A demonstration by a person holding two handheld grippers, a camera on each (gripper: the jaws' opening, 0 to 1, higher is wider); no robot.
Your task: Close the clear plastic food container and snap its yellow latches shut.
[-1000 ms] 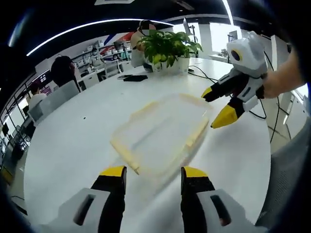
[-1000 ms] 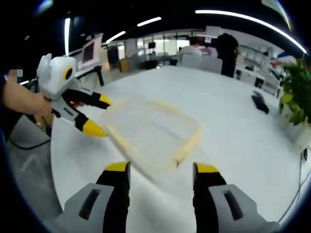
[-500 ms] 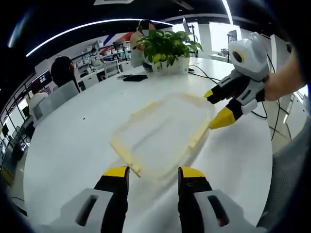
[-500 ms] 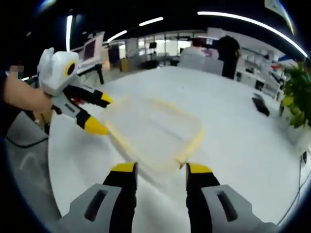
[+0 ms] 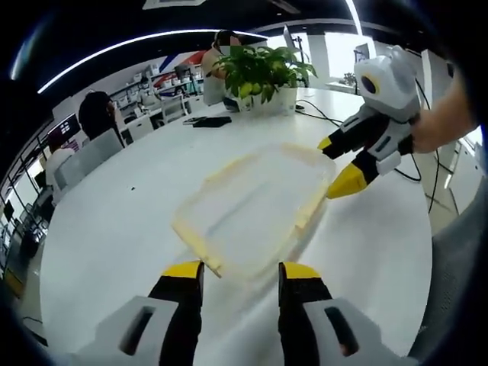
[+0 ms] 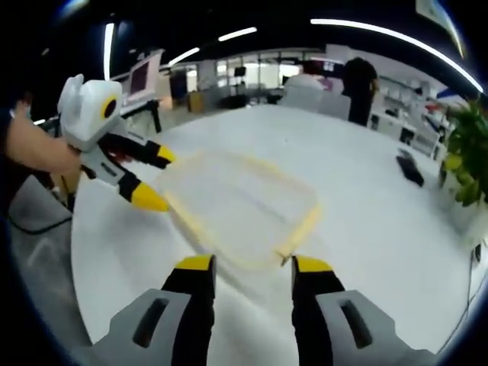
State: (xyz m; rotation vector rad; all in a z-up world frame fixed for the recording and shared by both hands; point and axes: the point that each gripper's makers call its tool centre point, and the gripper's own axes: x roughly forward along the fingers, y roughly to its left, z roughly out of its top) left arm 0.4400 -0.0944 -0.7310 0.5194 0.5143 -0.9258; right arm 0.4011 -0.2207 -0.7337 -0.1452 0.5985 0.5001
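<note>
One clear plastic food container (image 5: 255, 210) with yellow latches (image 5: 196, 244) lies flat on the white round table (image 5: 114, 221), between two grippers. The left gripper (image 5: 240, 271) and the right gripper (image 6: 245, 264) each stand parted, holding nothing, at opposite container edges. One potted plant (image 5: 263, 76) stands beyond. No writing is readable.
</note>
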